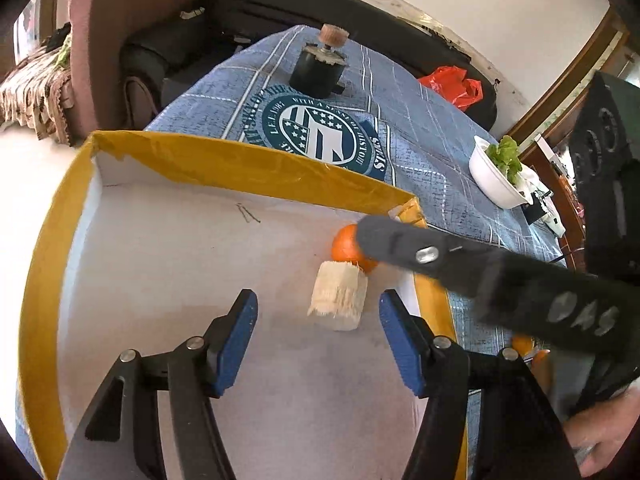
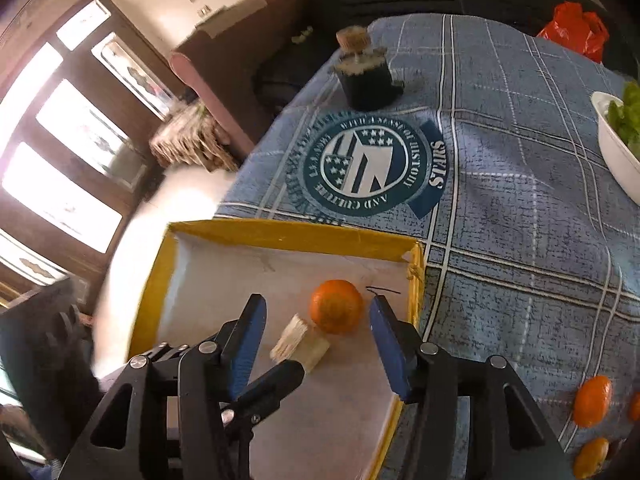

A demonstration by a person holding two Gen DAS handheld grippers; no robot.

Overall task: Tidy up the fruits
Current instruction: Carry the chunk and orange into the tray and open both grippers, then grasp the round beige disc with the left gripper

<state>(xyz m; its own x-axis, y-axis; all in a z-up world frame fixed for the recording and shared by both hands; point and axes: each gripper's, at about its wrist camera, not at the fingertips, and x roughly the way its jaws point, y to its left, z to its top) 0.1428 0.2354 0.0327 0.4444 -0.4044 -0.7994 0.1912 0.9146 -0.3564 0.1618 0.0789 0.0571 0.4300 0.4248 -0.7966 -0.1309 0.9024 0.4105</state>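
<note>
Hovering grippers: both stand over a yellow-walled box on a table draped in a blue plaid cloth.
Left gripper: jaws wide, blue pads holding nothing, above the box's white floor.
Right gripper: jaws wide, empty, the orange lying between its fingertips' lines, nearer the right pad; whether it touches cannot be told.
Orange in box: rests on the floor by the right wall, toward the far right corner, touching or just beside a pale fibrous stalk piece.
Stalk piece: lies near the right wall, nearer the grippers than the orange.
Loose oranges: three in view on the cloth outside the box, near the table's near right edge.
White bowl: holds green leaves, at the right edge of the table.
Black pot: lidded with a wooden knob, at the far edge.
Red bag: beyond the table's far right corner, on a dark sofa.
</note>
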